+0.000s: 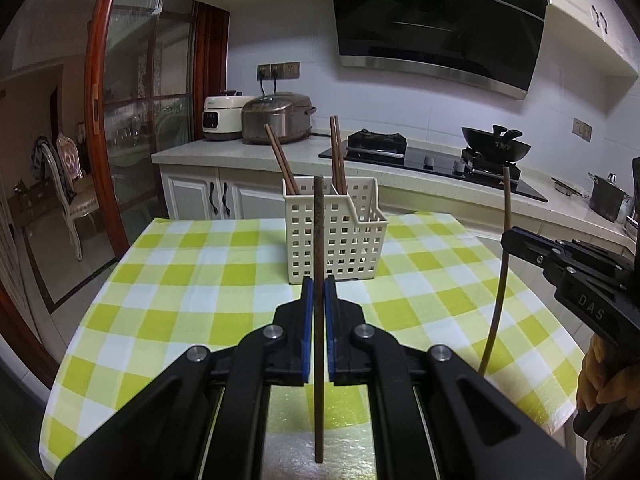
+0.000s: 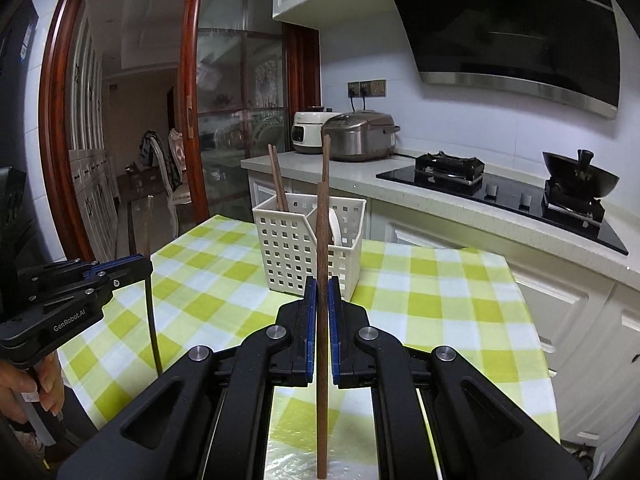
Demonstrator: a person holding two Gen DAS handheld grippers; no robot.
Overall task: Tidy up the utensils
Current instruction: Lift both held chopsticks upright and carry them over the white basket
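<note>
A: Left gripper (image 1: pixel 319 296): blue-padded fingers (image 1: pixel 307 300) clamped narrow on a dark brown wooden chopstick (image 1: pixel 319 240), held upright, upper tip well above the fingers, lower end hanging below them.

B: Confirmed. Right gripper (image 2: pixel 321 300): fingers likewise narrow, pinching a second reddish-brown wooden chopstick (image 2: pixel 321 248), upright. Cream perforated plastic utensil basket (image 1: pixel 336 236) standing just beyond both sets of fingertips on the green-and-white checked surface (image 1: pixel 192 272).

A: Basket contents: a brown chopstick pair in the left compartment (image 1: pixel 282 164), another pair in the right (image 1: pixel 337 152). Something white, possibly a spoon, in the near compartment from the right wrist view; not certain.

B: Risks noted. Single narrow pinch point on each stick, so likely pivoting between the pads if a lower end catches the basket rim. Possible clash of the two sticks or grippers if brought to the same compartment together. Leaning chopsticks inside apt to deflect an incoming tip. Light basket, liable to tip or slide under a sideways push.

A: Additional: tip possibly snagging in a perforation instead of clearing the rim.

B: Markings. "DAS" legible on the right gripper body from the left wrist view. "GenRobot.AI" legible on the left gripper body from the right wrist view. Appliance lettering behind too small to read.
</note>
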